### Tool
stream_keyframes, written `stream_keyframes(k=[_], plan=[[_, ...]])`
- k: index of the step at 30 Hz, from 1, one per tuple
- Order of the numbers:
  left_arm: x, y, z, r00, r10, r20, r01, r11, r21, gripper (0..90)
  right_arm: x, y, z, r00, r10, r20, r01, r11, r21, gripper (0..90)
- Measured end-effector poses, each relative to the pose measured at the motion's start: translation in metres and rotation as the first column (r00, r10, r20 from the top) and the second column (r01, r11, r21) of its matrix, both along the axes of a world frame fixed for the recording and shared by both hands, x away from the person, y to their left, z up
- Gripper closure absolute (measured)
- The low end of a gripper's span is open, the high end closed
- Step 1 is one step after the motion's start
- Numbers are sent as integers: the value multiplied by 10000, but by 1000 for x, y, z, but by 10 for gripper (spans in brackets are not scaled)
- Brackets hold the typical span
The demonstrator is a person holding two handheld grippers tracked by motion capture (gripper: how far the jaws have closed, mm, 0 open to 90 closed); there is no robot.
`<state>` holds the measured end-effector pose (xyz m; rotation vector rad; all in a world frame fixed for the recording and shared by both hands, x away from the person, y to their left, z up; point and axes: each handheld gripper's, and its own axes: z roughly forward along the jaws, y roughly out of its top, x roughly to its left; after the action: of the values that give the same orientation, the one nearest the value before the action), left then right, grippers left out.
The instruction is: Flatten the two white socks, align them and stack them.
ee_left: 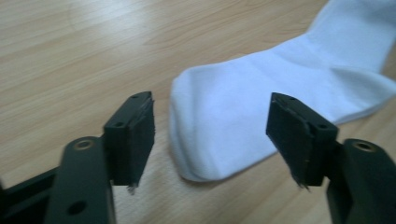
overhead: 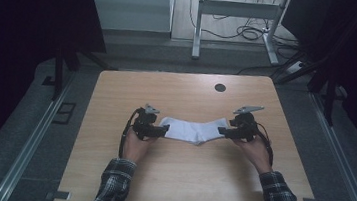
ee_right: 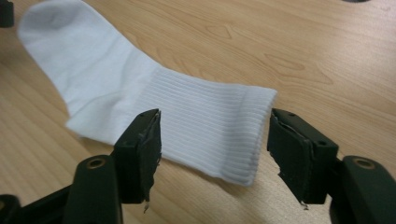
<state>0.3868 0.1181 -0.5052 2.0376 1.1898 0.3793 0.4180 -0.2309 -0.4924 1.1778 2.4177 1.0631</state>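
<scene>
On the wooden surface [overhead: 174,170], your left tool [ee_left: 212,140] and right tool [ee_right: 215,149] both gape (nothing gripped) at opposite ends of the flat white sock [overhead: 193,130], seemingly poised to pinch it.

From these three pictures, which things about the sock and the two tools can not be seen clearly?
- Underside of the white sock: hidden in every view, as it lies flat on the table.
- One sock or a stacked pair: cannot tell; the left gripper view hints at layered edges.
- Left tool and right tool: in the high view, too small and dark to judge jaw gaps.
- Sock's toe: cut off in the right gripper view.
</scene>
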Motion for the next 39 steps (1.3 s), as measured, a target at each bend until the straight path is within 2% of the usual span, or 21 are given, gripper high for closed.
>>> stream_keyframes(k=[10, 16, 22, 26, 33, 39], plan=[[-16, 2, 8, 9991, -417, -16, 417, 9991, 18, 196, -17, 0, 9, 9987, 367, 353, -358, 9990, -263, 243], [-29, 6, 15, 9978, -658, 76, 658, 9978, 13, 167, -29, -2, 18, 9961, 628, 627, -608, 9976, -328, 206], [-43, 9, 22, 9968, -782, 186, 777, 9966, 271, 142, -43, -6, 24, 9933, 860, 765, -822, 9953, -519, 175], [-55, 12, 26, 9959, -852, 299, 843, 9960, 293, 139, -52, -10, 27, 9919, 951, 845, -906, 9943, -559, 157], [-75, 18, 21, 9949, -945, 362, 923, 9941, 578, 124, -69, -20, 25, 9909, 1020, 876, -984, 9941, -451, 139], [-91, 24, 9, 9955, -905, 272, 884, 9936, 709, 115, -79, -30, 13, 9923, 968, 770, -939, 9948, -407, 119]])
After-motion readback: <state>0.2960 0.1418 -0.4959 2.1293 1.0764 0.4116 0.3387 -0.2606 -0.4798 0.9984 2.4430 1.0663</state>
